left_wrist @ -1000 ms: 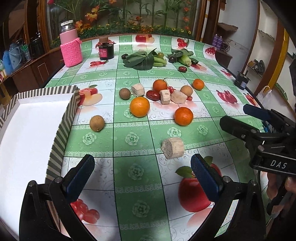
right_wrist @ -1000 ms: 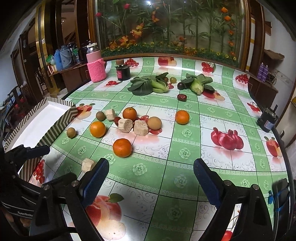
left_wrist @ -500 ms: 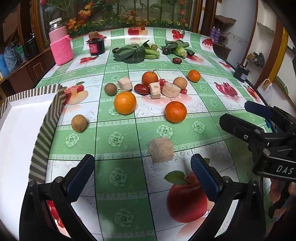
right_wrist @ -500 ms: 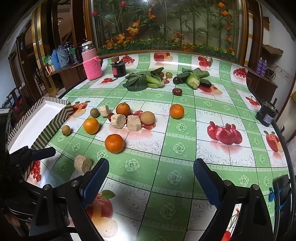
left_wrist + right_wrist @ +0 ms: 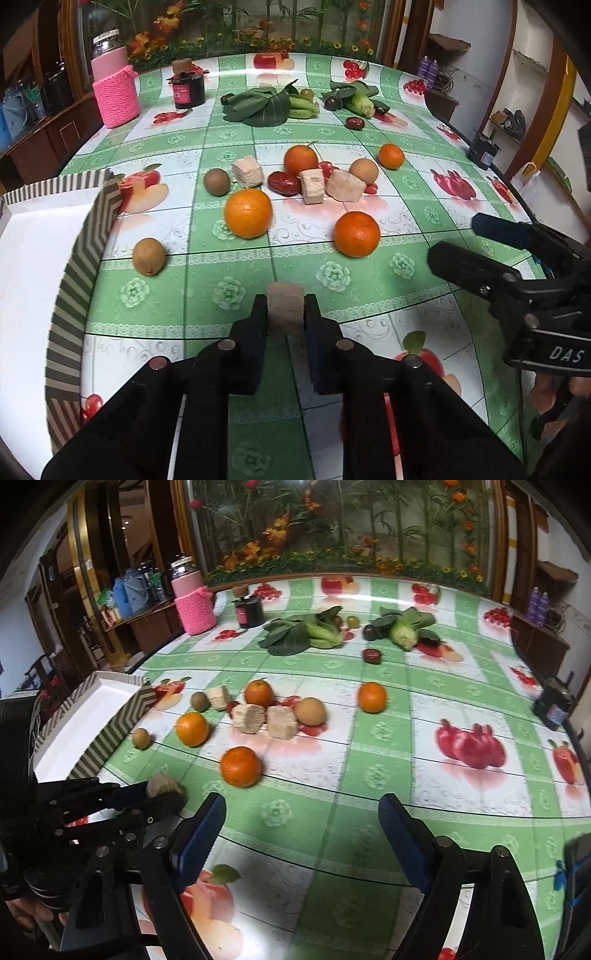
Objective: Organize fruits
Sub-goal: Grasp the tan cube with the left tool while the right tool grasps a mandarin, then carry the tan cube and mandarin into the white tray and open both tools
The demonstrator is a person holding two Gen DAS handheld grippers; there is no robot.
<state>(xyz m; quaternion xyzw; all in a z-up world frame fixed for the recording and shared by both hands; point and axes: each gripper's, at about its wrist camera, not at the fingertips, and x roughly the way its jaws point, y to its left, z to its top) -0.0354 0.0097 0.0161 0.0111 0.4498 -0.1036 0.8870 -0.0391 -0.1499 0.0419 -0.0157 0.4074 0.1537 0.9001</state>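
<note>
My left gripper (image 5: 285,308) is shut on a beige porous cube (image 5: 285,306) at the table's near side; it also shows in the right wrist view (image 5: 162,785). Beyond it lie two large oranges (image 5: 248,213) (image 5: 357,234), a kiwi (image 5: 149,256), and a cluster of more cubes, oranges, a red date (image 5: 283,182) and round brown fruits. A white tray with a striped rim (image 5: 79,258) lies to the left. My right gripper (image 5: 301,834) is open and empty above the tablecloth; it shows at the right of the left wrist view (image 5: 476,243).
A pink knitted jar (image 5: 115,92), a dark jar (image 5: 189,88), leafy greens (image 5: 266,105) and a corn cob (image 5: 360,101) stand at the far side. A small black box (image 5: 484,149) sits at the right table edge. Cabinets line the left.
My left gripper has moved forward around the beige cube and closed on it. The right gripper has stayed open and shifted slightly.
</note>
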